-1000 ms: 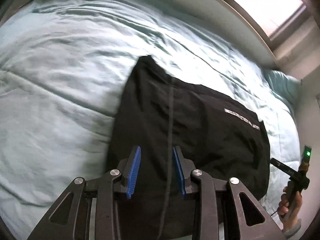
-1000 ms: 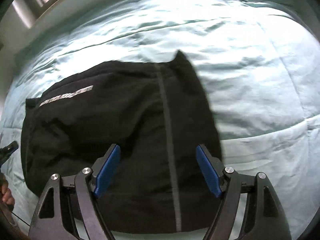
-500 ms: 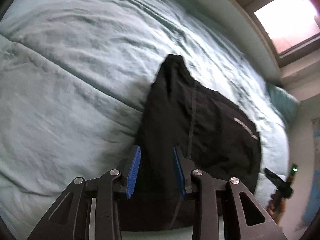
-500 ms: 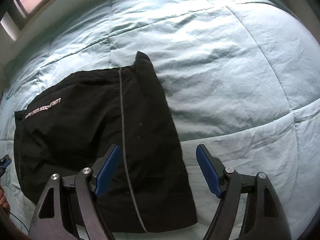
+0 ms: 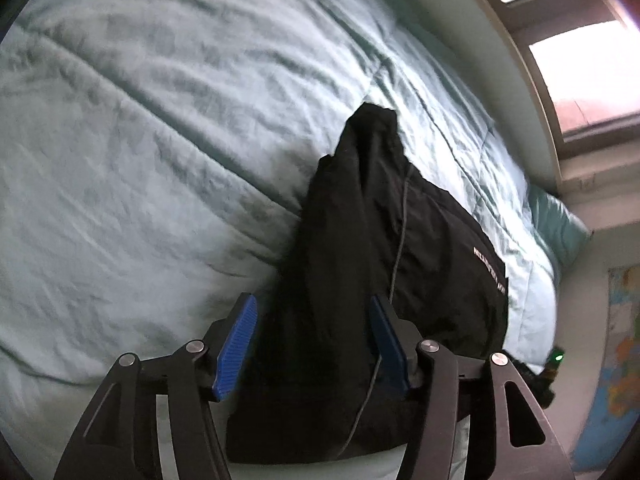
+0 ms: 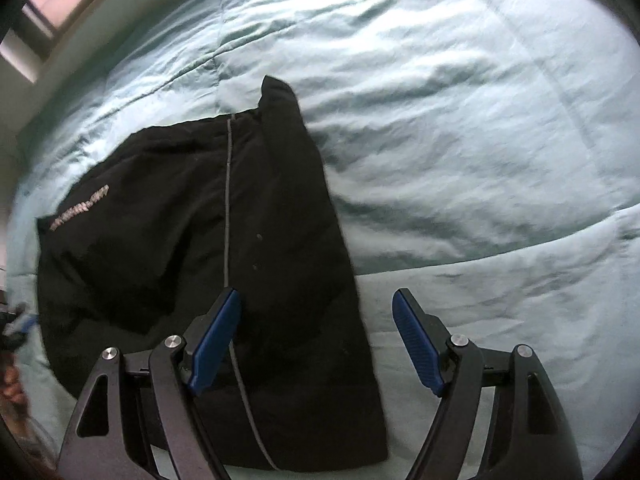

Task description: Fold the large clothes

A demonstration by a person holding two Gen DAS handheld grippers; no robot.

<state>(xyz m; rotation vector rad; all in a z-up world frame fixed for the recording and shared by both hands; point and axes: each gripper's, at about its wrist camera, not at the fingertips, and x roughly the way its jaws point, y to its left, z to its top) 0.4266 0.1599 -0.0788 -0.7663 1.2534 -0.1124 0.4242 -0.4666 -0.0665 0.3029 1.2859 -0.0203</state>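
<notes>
Left wrist view: the left gripper (image 5: 312,344) hangs with its jaws spread wide and nothing between the blue pads (image 5: 236,346). Beneath it the black garment (image 5: 400,264) lies folded on the pale green quilt (image 5: 140,160), its narrow end pointing away toward the window (image 5: 580,60). In my judgement the next fold calls for a low approach to the near hem, both layers pinched together, so the pale seam line stays straight. Against the earlier left frame, the jaws stood much closer together then; they have since parted, and the camera has swung so the garment sits more to the right.

Right wrist view: the right gripper (image 6: 316,340) is likewise wide apart and empty (its left pad over the cloth, its right pad over bare quilt). The garment's right edge runs between them. A second earlier the garment filled the span between the pads; the gripper has since shifted rightward, the jaw spread unchanged.
</notes>
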